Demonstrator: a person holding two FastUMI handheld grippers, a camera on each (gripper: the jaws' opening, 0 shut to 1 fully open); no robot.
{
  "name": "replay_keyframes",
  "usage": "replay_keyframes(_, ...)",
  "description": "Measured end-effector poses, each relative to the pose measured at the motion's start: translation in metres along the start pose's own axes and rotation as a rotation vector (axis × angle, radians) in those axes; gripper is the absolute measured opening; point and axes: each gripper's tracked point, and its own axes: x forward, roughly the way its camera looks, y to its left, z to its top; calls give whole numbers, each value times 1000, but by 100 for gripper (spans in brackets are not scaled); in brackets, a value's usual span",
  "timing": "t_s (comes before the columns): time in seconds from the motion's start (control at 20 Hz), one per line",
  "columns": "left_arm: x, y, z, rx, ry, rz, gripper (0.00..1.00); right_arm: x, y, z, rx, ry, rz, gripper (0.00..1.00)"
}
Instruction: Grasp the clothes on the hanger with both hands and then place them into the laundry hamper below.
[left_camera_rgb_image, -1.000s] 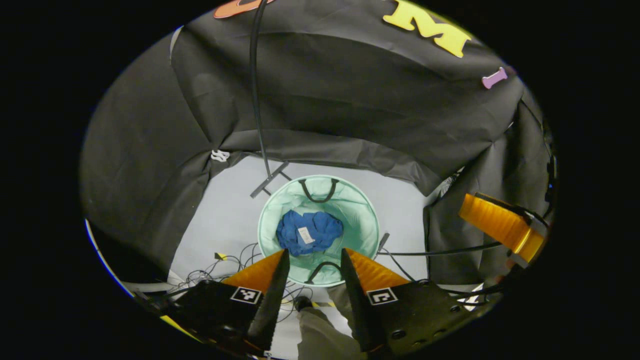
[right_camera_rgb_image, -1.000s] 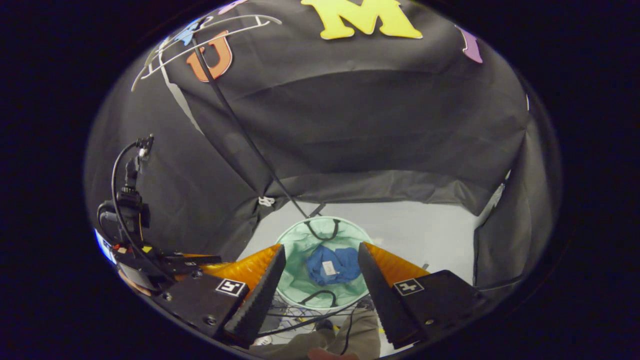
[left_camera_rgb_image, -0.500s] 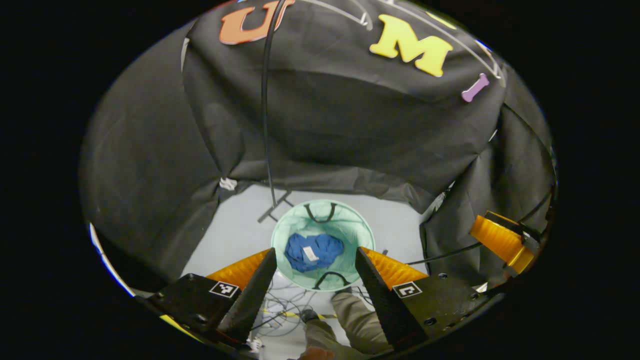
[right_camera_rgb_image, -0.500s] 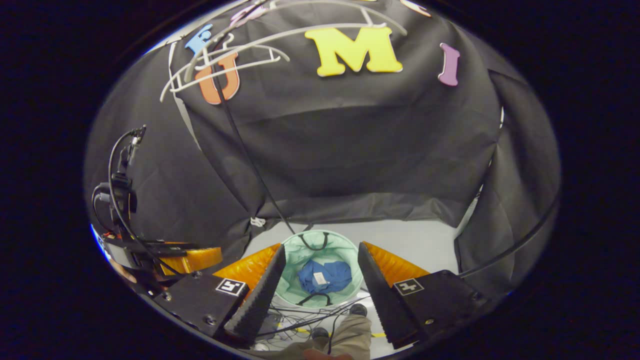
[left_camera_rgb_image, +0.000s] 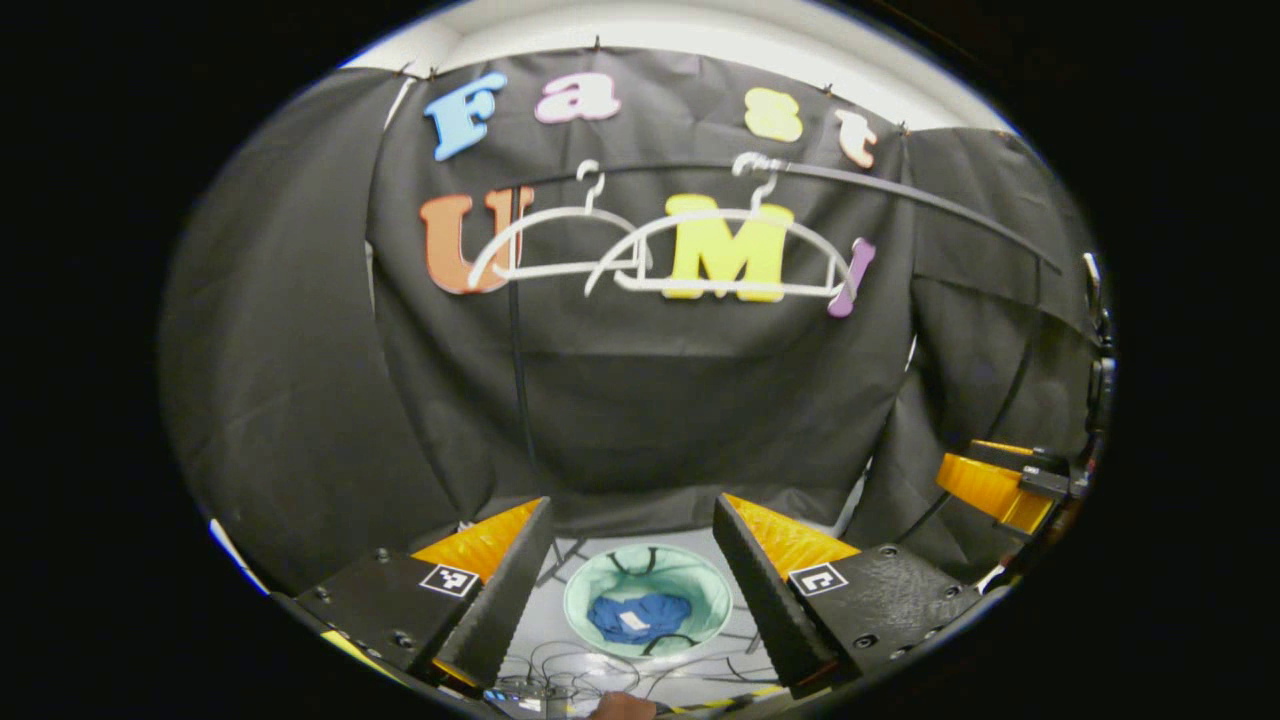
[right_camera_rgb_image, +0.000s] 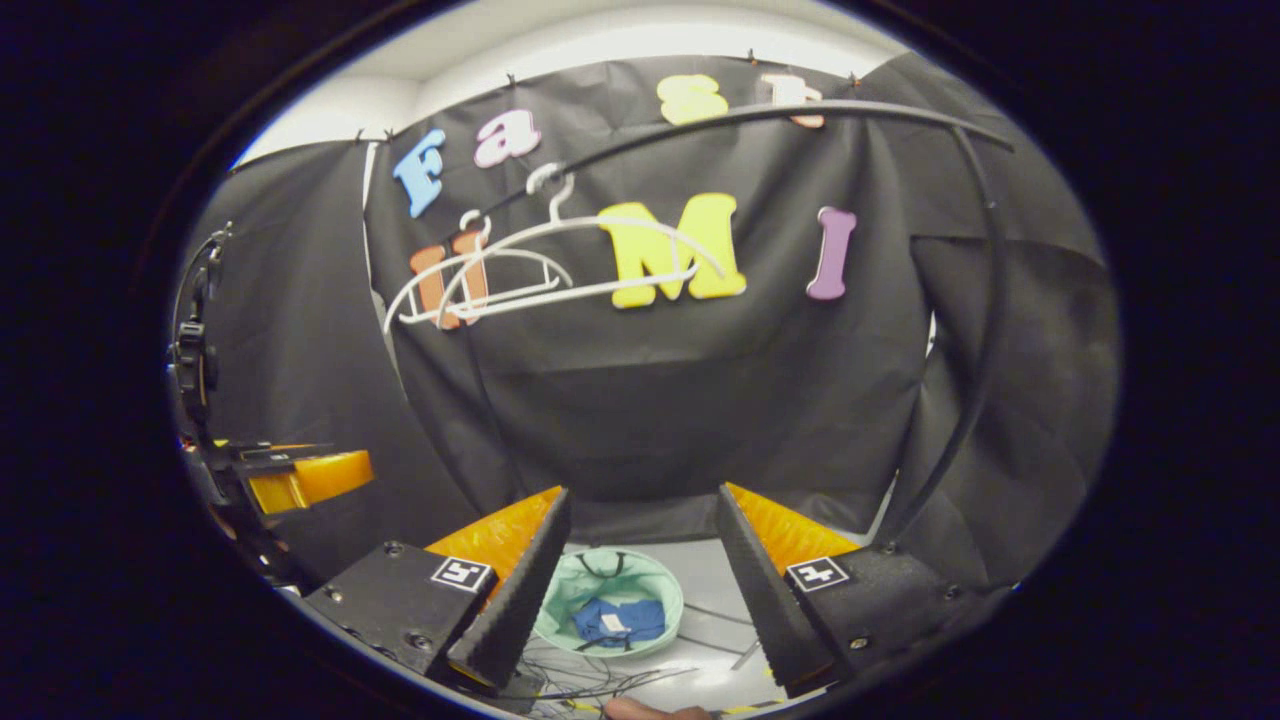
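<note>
Nearest, the left tool (left_camera_rgb_image: 630, 590) stands released, its fingers spread with nothing between them; the right tool (right_camera_rgb_image: 640, 580) is likewise released and empty. Below them on the floor (left_camera_rgb_image: 560, 620), among loose cables (left_camera_rgb_image: 570, 680), the pale green laundry hamper (left_camera_rgb_image: 600, 595) holds the blue clothes (left_camera_rgb_image: 640, 615), bunched at its bottom. Farthest, two white hangers (left_camera_rgb_image: 640, 250) hang bare on the rail (left_camera_rgb_image: 900, 195). By my reading the task looks finished: garment in the hamper, nothing left to grasp.

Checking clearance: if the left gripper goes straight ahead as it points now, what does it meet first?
Probably the black booth cloth past the open left gripper; the hangers sit higher, the hamper lower. Depth unclear.
</note>
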Motion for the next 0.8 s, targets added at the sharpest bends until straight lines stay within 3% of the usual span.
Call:
replay_keyframes(0.15, -50, -9, 36, -23, -132, -4, 96, -36, -12, 26, -26, -105, 32, 94)
replay_keyframes(0.35, -111, -21, 43, -18, -285, 74, 94, -98, -36, 60, -57, -218, 51, 93)
replay_keyframes(0.6, -220, -80, 69, 34, -447, 95, 92, -191, -70, 76, -97, -345, 106, 94)
replay_keyframes(0.8, -274, -126, 66, 64, -516, 92, 100, -242, -92, 76, -108, -392, 135, 94)
